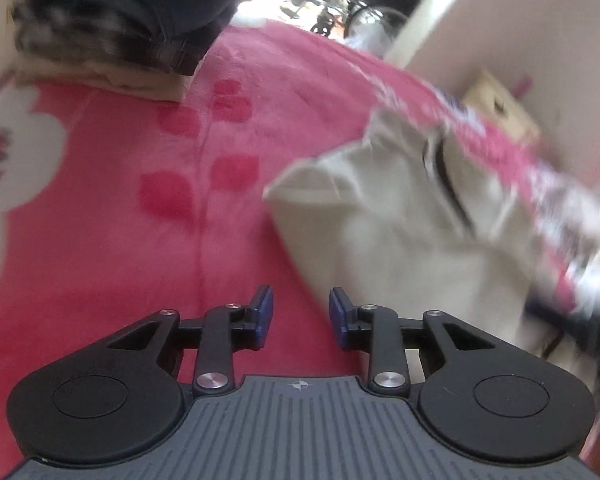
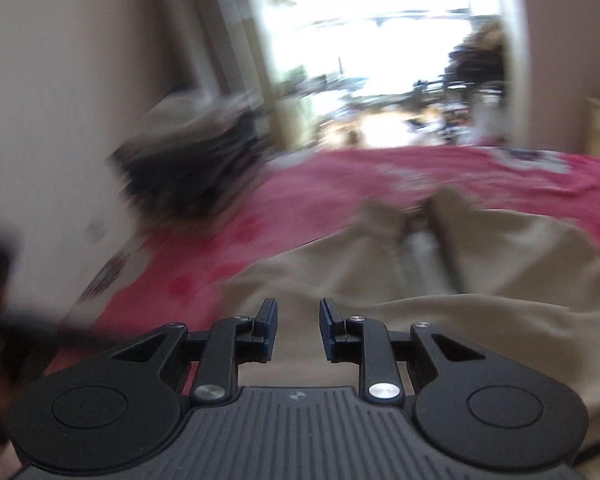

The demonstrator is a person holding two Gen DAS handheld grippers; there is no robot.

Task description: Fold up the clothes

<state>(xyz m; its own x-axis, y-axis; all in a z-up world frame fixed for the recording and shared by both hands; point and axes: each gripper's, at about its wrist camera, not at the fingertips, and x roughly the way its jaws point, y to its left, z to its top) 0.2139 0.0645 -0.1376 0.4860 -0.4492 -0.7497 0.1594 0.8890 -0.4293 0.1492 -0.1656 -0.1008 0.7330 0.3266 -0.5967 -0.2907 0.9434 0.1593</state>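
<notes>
- Left gripper [image 1: 301, 312]: seen in the left wrist view with its jaws parted and nothing between the blue pads [image 1: 265, 312]; only pink bedding shows through the gap.
- Right gripper [image 2: 298, 328]: seen in the right wrist view, likewise parted and empty; its dark fingers [image 2: 269, 326] are held above the cream cloth, and contact with it cannot be confirmed.
- Cream garment [image 1: 412, 232]: the piece to be folded is spread on the bed. In the left wrist view it lies right of centre, one corner pointing toward the left gripper and a dark strip running along an opening near its upper edge. In the right wrist view the same garment [image 2: 440, 288] fills the lower right area directly ahead of the right gripper, its collar or opening pointing away from the camera.
- Pink blanket [image 1: 140, 240]: the bed cover is marked with darker pink blotches and a white patterned patch at the left edge; the garment rests on it.
- Stacked clothes [image 1: 112, 32]: a pile of dark, checked and pale fabrics is placed at the far left of the bed, well apart from the cream garment; in the right wrist view it is heavily blurred [image 2: 188, 160].
- Background: a bright doorway [image 2: 380, 40] is visible beyond the bed, and a pale wall [image 1: 520, 20] is seen at the right.
</notes>
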